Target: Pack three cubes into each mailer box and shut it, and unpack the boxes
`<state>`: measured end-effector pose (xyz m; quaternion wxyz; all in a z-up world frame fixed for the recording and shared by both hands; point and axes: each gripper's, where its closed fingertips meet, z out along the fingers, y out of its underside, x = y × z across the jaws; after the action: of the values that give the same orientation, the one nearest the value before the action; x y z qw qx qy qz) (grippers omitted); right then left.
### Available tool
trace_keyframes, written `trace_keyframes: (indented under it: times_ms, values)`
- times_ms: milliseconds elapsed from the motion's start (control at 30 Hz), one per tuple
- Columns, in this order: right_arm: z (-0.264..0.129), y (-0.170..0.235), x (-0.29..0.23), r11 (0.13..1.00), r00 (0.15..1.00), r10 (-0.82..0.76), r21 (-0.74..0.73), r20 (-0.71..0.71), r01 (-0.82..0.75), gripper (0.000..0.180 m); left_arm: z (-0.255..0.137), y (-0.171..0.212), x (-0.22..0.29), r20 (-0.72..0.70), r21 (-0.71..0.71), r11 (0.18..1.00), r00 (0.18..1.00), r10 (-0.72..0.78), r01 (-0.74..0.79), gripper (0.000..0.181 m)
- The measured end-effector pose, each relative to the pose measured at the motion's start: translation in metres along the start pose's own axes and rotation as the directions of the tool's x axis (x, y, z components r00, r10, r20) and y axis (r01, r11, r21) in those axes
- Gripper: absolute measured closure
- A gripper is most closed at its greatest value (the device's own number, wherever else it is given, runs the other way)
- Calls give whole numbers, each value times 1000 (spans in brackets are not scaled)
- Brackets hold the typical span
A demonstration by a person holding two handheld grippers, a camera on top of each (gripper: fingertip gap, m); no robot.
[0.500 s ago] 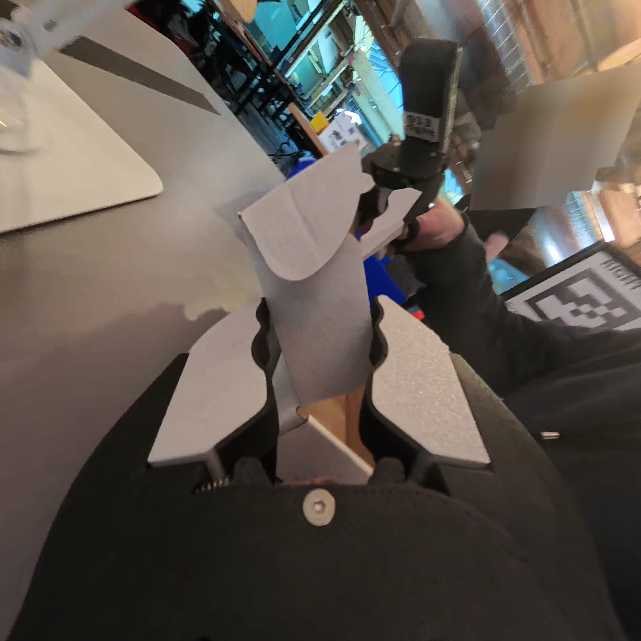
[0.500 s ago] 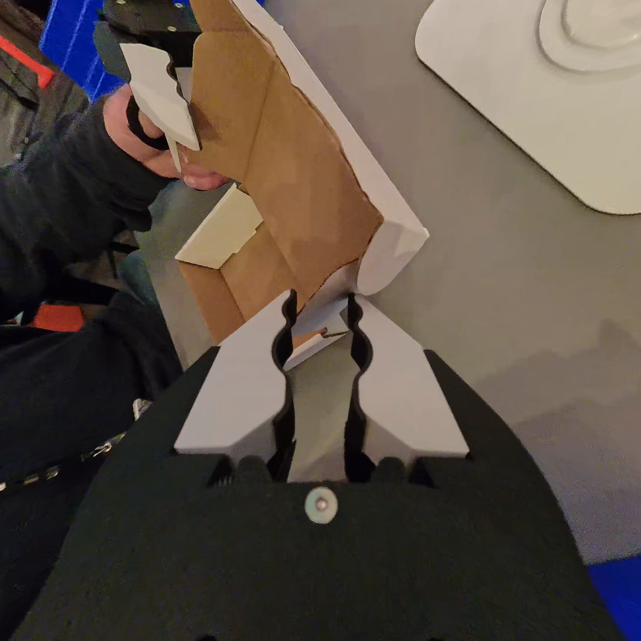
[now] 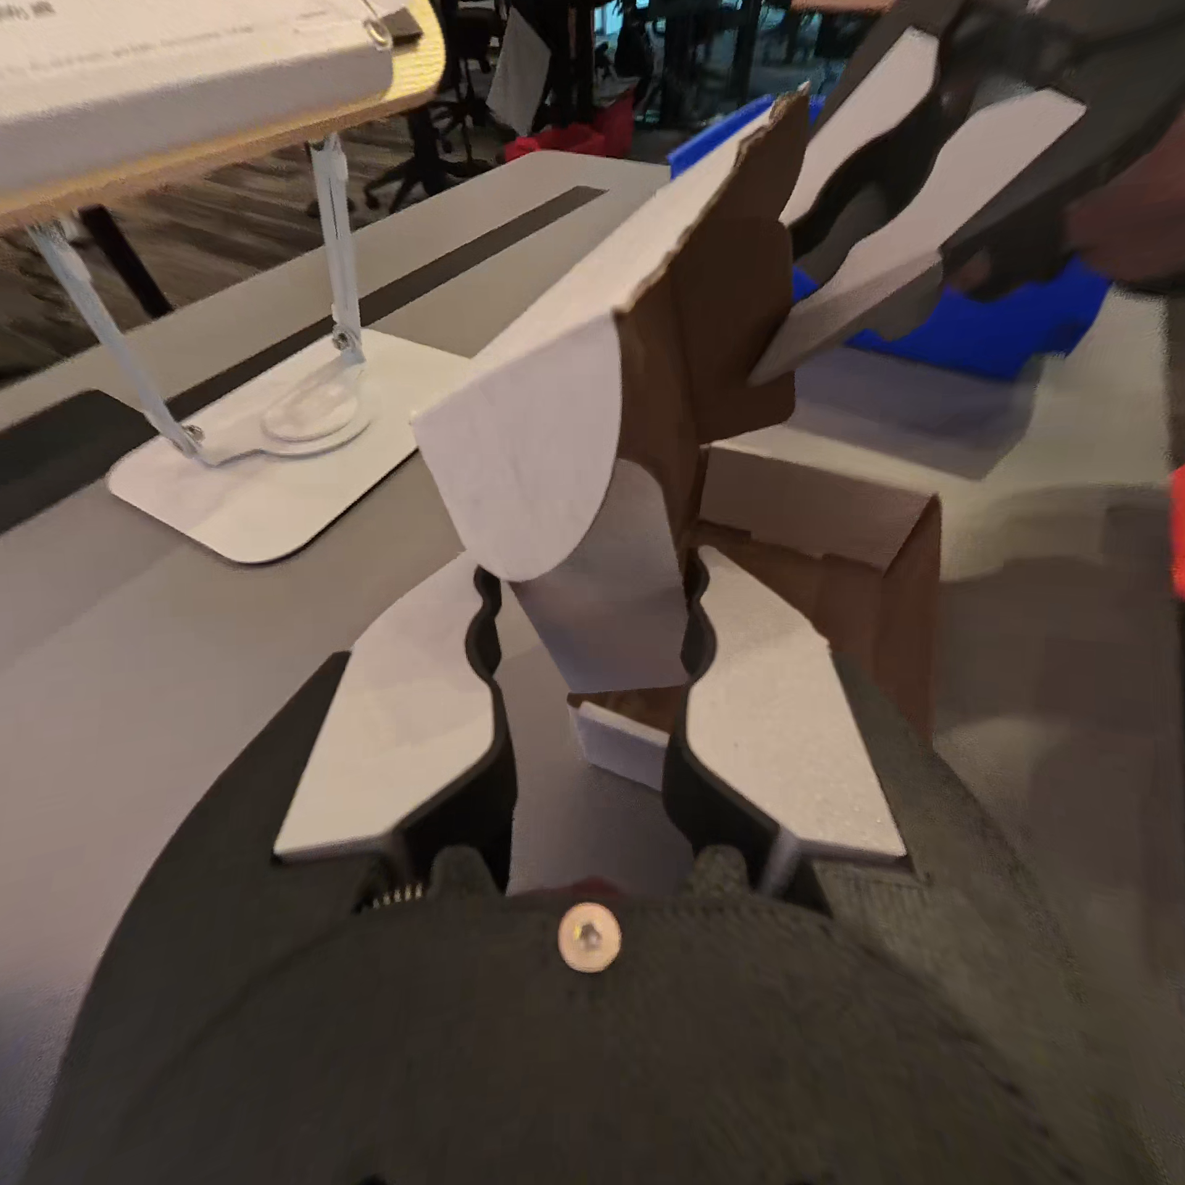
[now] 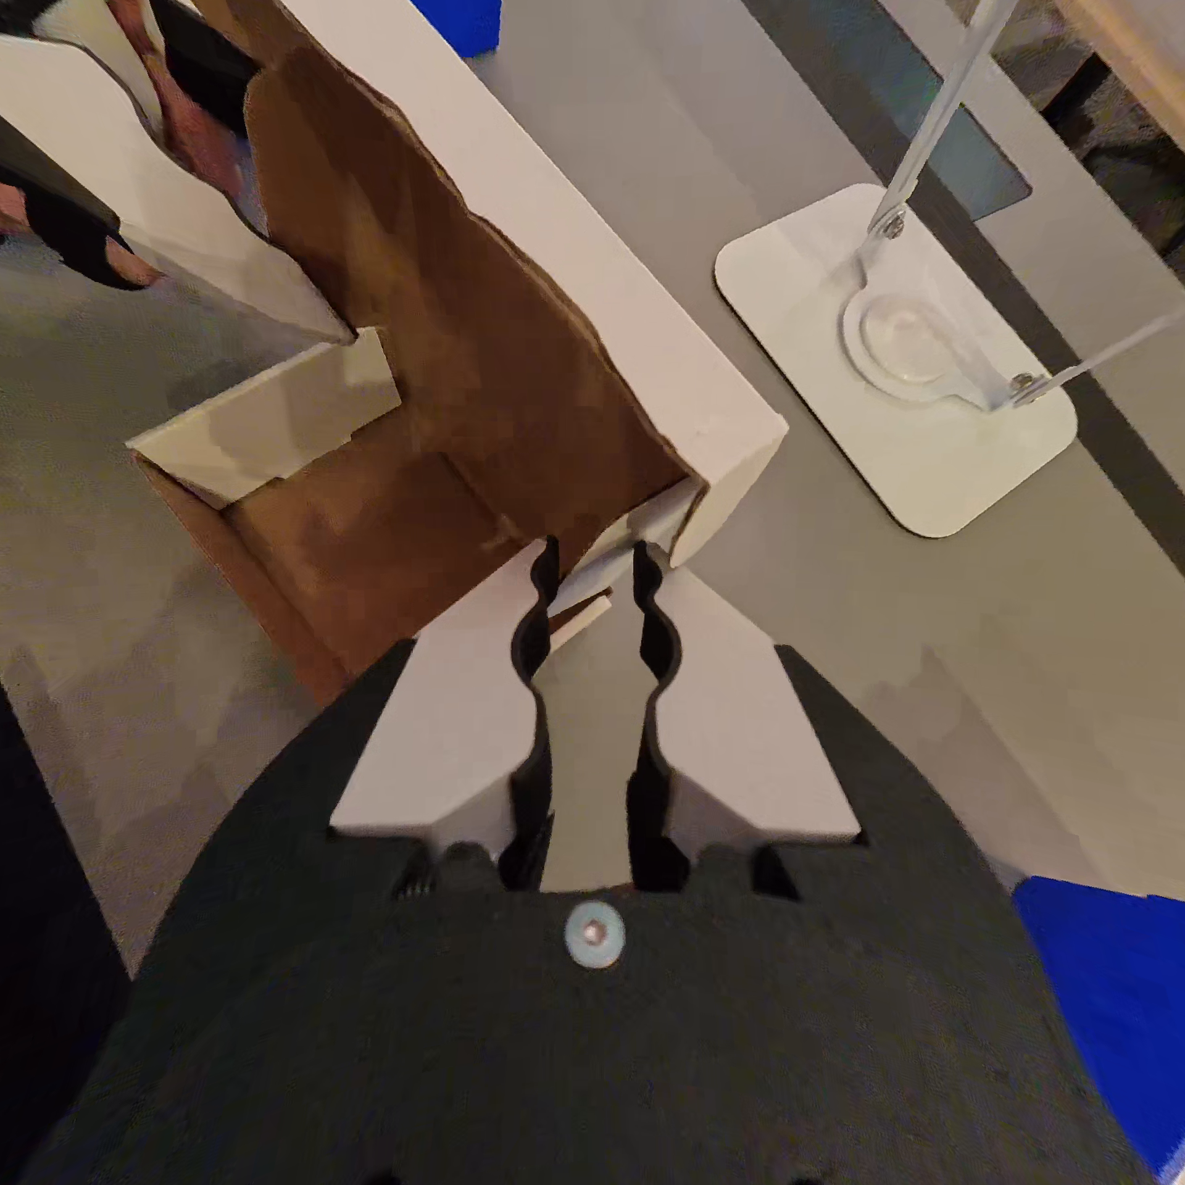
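Both jaws parted, mailer box [image 4: 397, 513] open, lid [image 4: 513, 282] upright

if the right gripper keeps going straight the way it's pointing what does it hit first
Most likely the mailer box: the right gripper has its fingertips at the box's near white corner flap, jaws apart. Depth is hard to judge.

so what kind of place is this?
Probably an open office or lab. A grey desk carries a white stand, office chairs stand on the floor beyond it, and blue bins sit nearby.
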<state>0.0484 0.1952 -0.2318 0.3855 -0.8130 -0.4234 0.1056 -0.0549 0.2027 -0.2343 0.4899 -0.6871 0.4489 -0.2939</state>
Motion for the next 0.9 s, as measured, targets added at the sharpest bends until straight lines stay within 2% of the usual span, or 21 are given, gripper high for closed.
trace_keyframes:
  times_ms: [233, 367, 433, 500, 533, 600, 700, 800, 900]
  values:
    - [-7, 25, -23, 990, 990, -137, -32, -41, 136, 162, -15, 13, 32, -2, -108, 958, 964, 266, -265, 131]
    - [-6, 36, -34, 990, 992, -129, -49, -6, 129, 164, -17, 26, 49, -20, -161, 938, 951, 309, -308, 118]
    - [-7, 39, -40, 992, 993, -114, -57, 16, 115, 165, -15, 33, 57, -30, -195, 937, 957, 288, -289, 107]
    - [-8, 44, -49, 992, 993, -94, -73, 67, 99, 170, -13, 44, 66, -52, -250, 929, 962, 267, -272, 107]
    - [-9, 48, -53, 993, 993, -79, -85, 88, 87, 175, -11, 51, 69, -43, -280, 926, 967, 251, -253, 96]
    - [-7, 56, -56, 993, 993, -54, -99, 102, 64, 174, -9, 55, 75, -31, -303, 943, 990, 138, -141, 97]
    - [-5, 64, -60, 995, 990, -3, -103, 144, 18, 180, -11, 50, 77, -10, -311, 944, 993, 116, -114, 108]
    - [-5, 66, -60, 995, 987, 28, -98, 157, -13, 180, -18, 42, 80, -35, -272, 961, 998, 44, -52, 106]
    - [-8, 67, -58, 995, 984, 42, -95, 171, -26, 180, -32, 35, 83, -100, -215, 976, 995, 1, -22, 116]
